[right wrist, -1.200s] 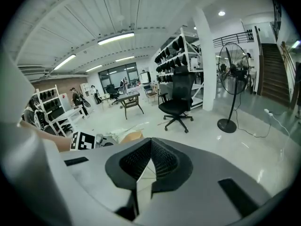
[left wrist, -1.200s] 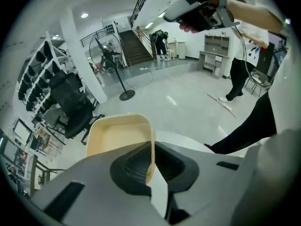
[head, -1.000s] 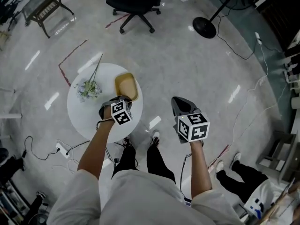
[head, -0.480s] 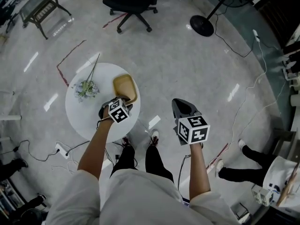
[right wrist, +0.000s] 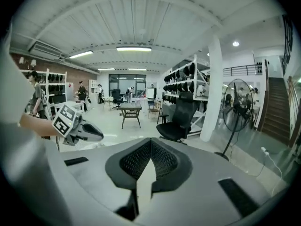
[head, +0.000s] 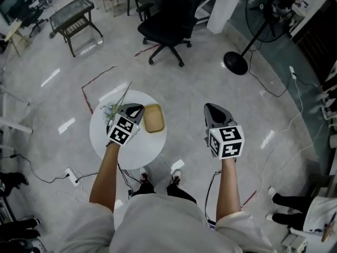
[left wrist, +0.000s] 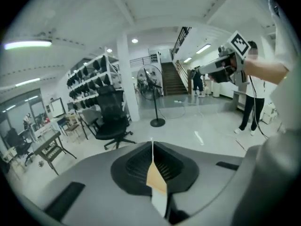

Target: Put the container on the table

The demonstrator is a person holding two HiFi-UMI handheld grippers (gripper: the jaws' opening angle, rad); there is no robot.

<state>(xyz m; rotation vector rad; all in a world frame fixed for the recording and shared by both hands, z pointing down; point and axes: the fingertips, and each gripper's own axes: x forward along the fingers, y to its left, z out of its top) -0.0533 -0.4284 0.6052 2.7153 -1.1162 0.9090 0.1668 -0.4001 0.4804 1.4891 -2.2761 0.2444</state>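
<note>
Container (head: 153,118) on table (head: 131,146), long axis fwd-back, L gripper (head: 139,108), R gripper (head: 209,107) clenched empty

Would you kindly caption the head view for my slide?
Tan container set on the round white table, left tool and right tool both shut.

My right gripper (right wrist: 150,147) looks level across the hall, its fingers (right wrist: 197,182) pressed together with nothing between them. My left gripper (right wrist: 77,126) floats at the left. A black chair (right wrist: 178,119) and a fan (right wrist: 237,109) stand ahead.
</note>
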